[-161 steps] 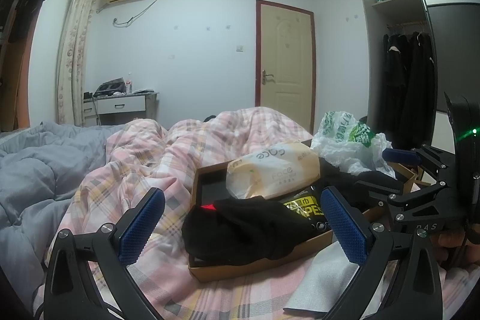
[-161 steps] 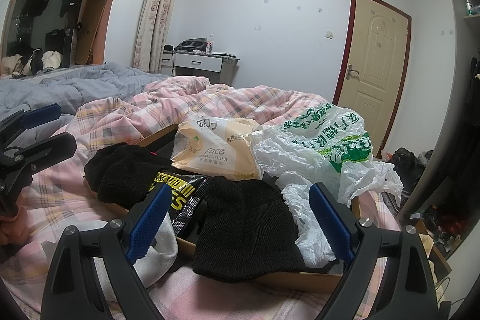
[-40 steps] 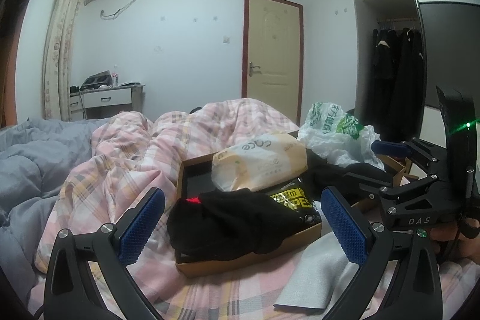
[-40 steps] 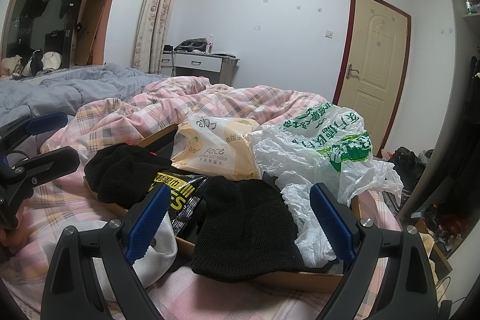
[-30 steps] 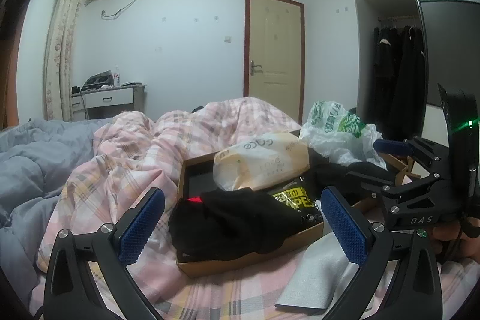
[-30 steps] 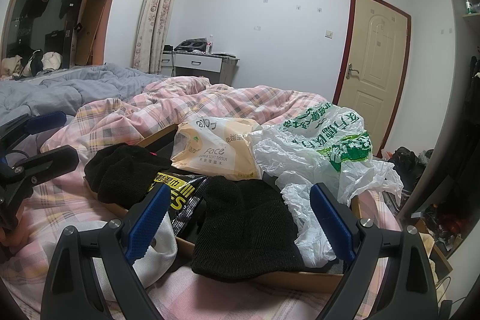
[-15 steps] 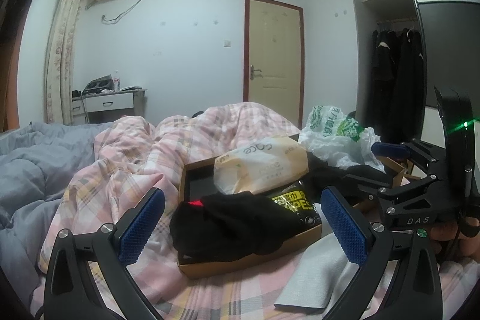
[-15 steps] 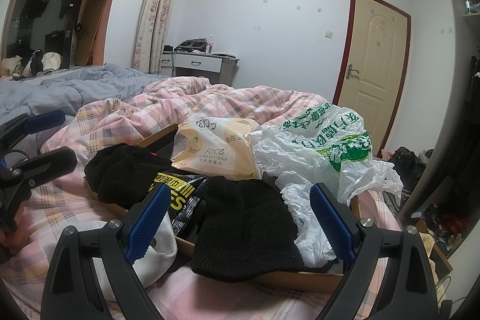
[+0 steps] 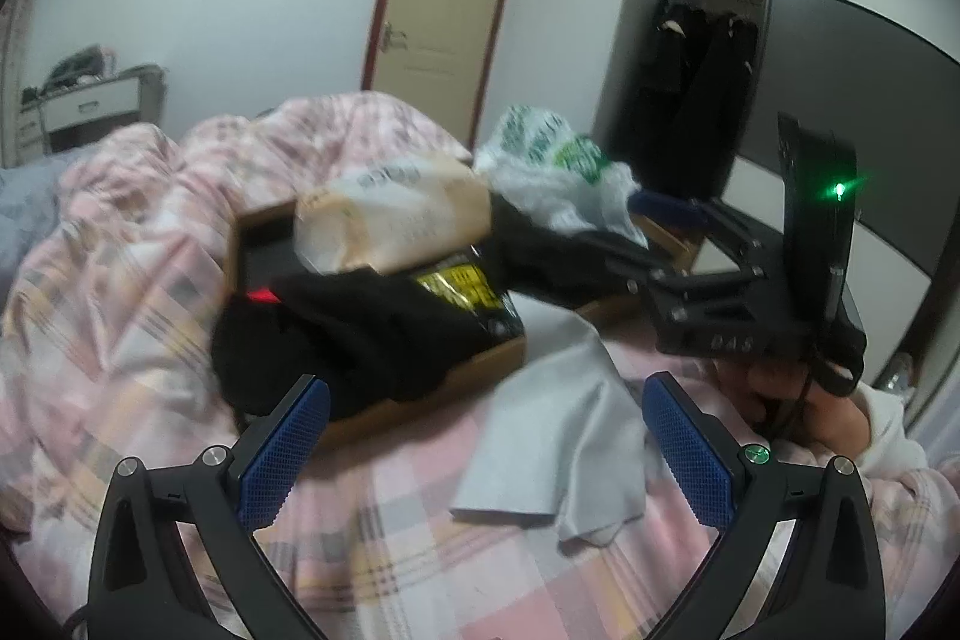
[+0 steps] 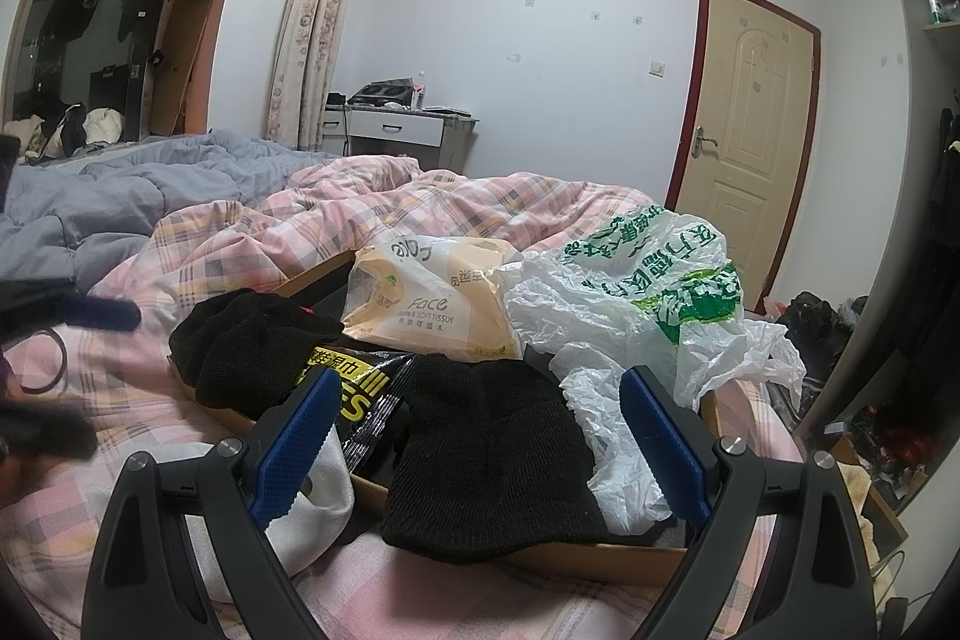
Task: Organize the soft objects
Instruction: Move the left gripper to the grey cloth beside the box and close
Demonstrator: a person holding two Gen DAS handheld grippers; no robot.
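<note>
Left wrist view: grey cloth (image 9: 558, 436) lies between the wide, empty left gripper (image 9: 486, 454); right gripper (image 10: 474, 436), equally wide, frames a black hat (image 10: 492, 454).

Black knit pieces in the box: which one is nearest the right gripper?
The flat black hat draped over the near box edge, directly between the open right gripper fingers; the other black bundle lies farther left.

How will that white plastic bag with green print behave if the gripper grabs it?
The plastic bag looks thin and crumpled, so it will probably be floppy and very light, collapsing between the pads. Its glossy film may slip, and it drapes over the cardboard box, so lifting could drag neighbours.
</note>
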